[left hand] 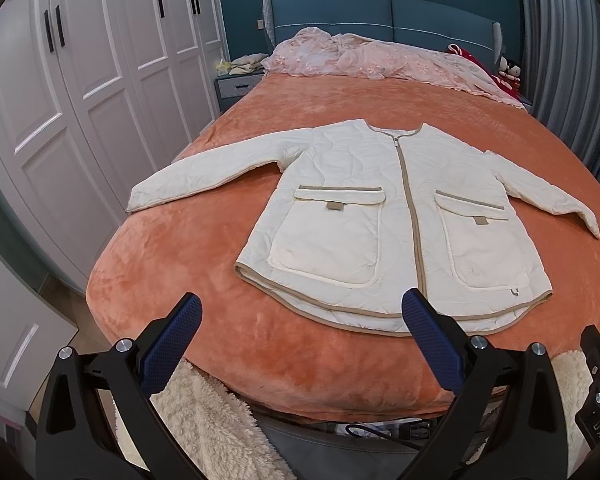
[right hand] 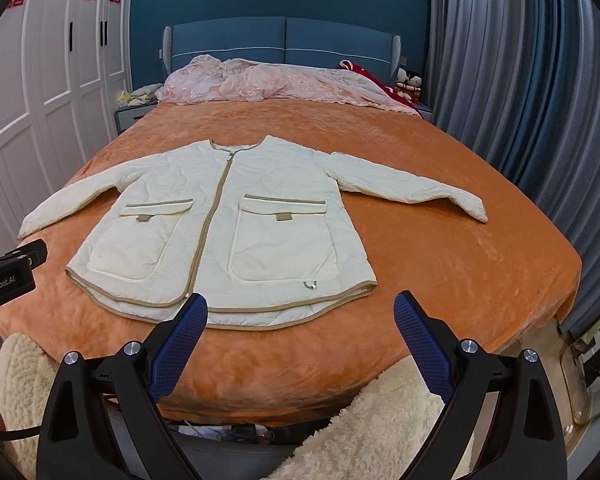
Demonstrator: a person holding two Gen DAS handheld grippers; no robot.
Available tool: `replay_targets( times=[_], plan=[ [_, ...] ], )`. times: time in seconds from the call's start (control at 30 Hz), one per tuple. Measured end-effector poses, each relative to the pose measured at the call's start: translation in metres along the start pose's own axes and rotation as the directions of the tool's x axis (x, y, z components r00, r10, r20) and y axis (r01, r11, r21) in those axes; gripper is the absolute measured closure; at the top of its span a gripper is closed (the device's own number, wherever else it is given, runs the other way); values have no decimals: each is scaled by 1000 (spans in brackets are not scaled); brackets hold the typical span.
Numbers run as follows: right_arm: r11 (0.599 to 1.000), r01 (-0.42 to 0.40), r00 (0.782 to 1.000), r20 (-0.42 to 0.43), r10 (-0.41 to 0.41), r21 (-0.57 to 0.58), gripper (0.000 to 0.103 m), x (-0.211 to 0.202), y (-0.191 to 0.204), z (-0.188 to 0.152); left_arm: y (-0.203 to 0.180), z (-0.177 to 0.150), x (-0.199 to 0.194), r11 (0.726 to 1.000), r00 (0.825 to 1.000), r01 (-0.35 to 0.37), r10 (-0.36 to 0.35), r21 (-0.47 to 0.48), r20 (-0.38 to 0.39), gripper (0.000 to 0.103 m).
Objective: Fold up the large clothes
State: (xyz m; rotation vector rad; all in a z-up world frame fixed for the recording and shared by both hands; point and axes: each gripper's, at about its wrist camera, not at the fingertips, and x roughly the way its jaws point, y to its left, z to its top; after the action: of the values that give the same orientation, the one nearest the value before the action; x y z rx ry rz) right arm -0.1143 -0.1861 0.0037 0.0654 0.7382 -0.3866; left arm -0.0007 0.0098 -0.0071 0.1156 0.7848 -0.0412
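A cream quilted jacket [left hand: 364,208] [right hand: 228,216] with tan trim, a closed zip and two front pockets lies flat, face up, on the orange bed cover [left hand: 204,280] [right hand: 440,264], both sleeves spread out. My left gripper [left hand: 304,308] hovers open before the hem, nothing between its blue pads [left hand: 180,332]. My right gripper [right hand: 300,312] is open too, just short of the hem's right half, holding nothing. In the right wrist view the left gripper's black body [right hand: 8,268] shows at the left edge.
A crumpled pink lace cover [left hand: 380,60] [right hand: 276,84] lies by the blue headboard [right hand: 284,44]. White wardrobes [left hand: 80,92] stand left, grey curtains [right hand: 540,120] right. A cream fleece sleeve [left hand: 204,420] [right hand: 380,420] shows under both grippers. Cables [left hand: 380,432] lie below the bed's foot.
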Motion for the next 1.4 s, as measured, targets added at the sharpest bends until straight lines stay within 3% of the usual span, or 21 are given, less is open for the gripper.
replay_targets(
  times=[1.4],
  plan=[
    [1000, -16, 1000, -12, 16, 5, 11, 11, 2, -2, 10, -6, 9, 1000, 1000, 7, -7, -6, -17, 5]
  ],
)
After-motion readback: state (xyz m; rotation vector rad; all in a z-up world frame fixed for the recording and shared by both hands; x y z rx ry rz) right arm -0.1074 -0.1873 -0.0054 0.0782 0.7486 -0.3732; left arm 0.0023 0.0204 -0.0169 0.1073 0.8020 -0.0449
